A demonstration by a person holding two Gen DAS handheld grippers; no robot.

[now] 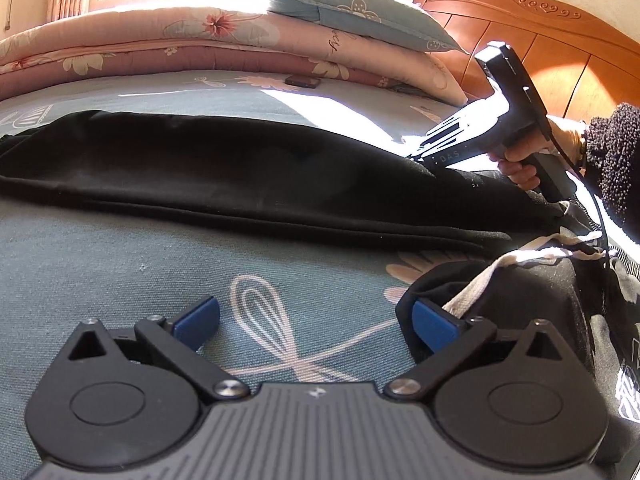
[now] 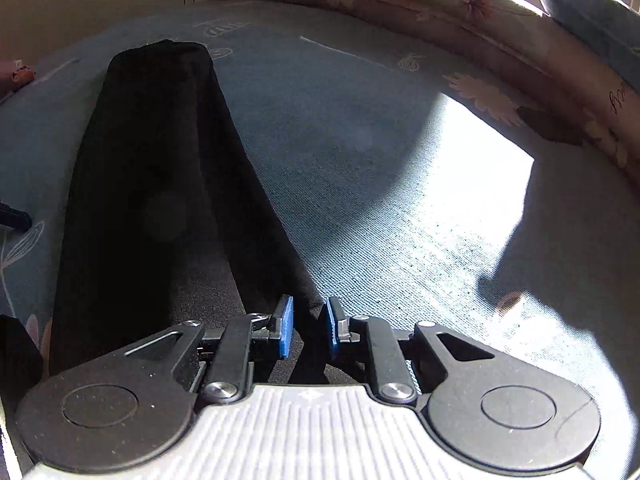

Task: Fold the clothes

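Left claw (image 1: pixel 316 322): spread wide, nothing between the blue pads but bare bed sheet (image 1: pixel 120 260) near the bed's front edge. Right-hand pad touching a bunched heap of black cloth, with a white drawstring (image 1: pixel 480 280) trailing over that heap just beside it.

Right claw (image 2: pixel 309 326): narrow, pinched on a fold of the black garment (image 1: pixel 240 168), dark cloth filling the slit between its pads. Seen from the left wrist view, angled down onto the garment's end nearest the headboard (image 1: pixel 560 40), gripped by a hand (image 1: pixel 520 160) in a dark fuzzy sleeve (image 1: pixel 612 160).

Black garment: stretched out long and flat across the middle of the bed, one narrow end lying away toward the foot, the other end under the right claw. White print on the heaped part at the bed's front corner; too cropped to read.

Along the far edge of the bed: folded pink floral quilt (image 1: pixel 160 36), blue-grey pillow (image 1: pixel 360 12) on top at the headboard end. Bright patch of sunlight on the sheet beside the garment.
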